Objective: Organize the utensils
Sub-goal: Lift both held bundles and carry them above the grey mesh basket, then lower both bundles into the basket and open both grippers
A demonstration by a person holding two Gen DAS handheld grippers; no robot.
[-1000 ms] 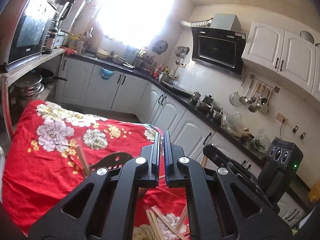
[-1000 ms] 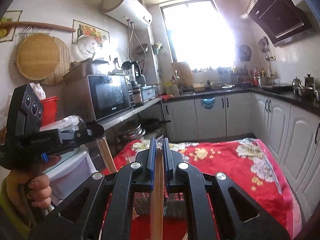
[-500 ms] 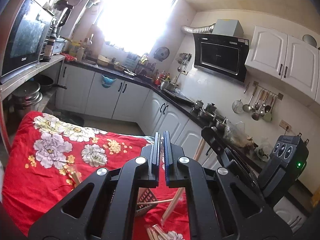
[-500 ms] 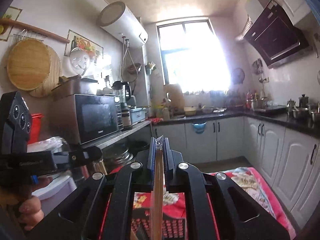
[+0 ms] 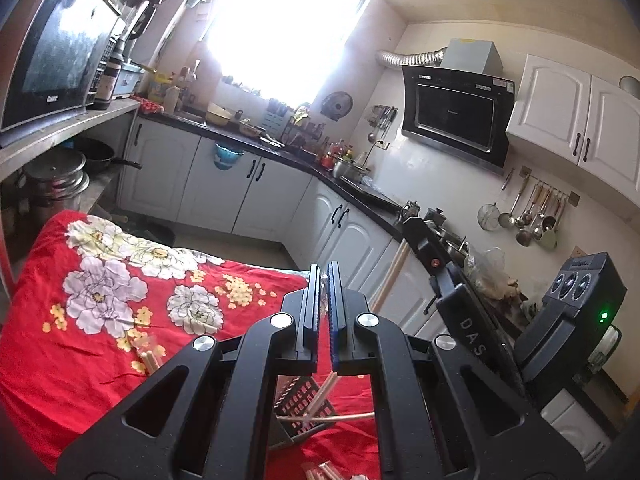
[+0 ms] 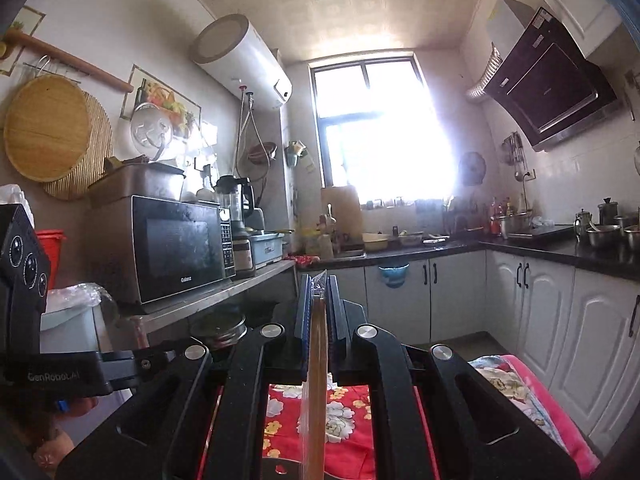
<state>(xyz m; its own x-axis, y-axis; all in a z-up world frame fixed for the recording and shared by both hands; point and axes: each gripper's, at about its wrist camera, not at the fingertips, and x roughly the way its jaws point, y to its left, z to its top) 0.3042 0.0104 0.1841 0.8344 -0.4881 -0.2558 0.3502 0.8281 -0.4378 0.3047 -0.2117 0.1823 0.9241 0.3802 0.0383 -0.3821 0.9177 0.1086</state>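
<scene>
Right wrist view, right claw (image 6: 319, 280) clamped on chopsticks (image 6: 316, 380), left claw (image 5: 322, 270) closed, empty.

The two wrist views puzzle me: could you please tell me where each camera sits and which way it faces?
Left wrist: on the left tongs, shut and empty, facing the range hood and the window; the right tongs cross its right side.
Right wrist: on the right tongs, shut on wrapped chopsticks, facing the microwave and the window; the left tongs and a hand show.
Shared: red floral cloth, slotted holder.
</scene>
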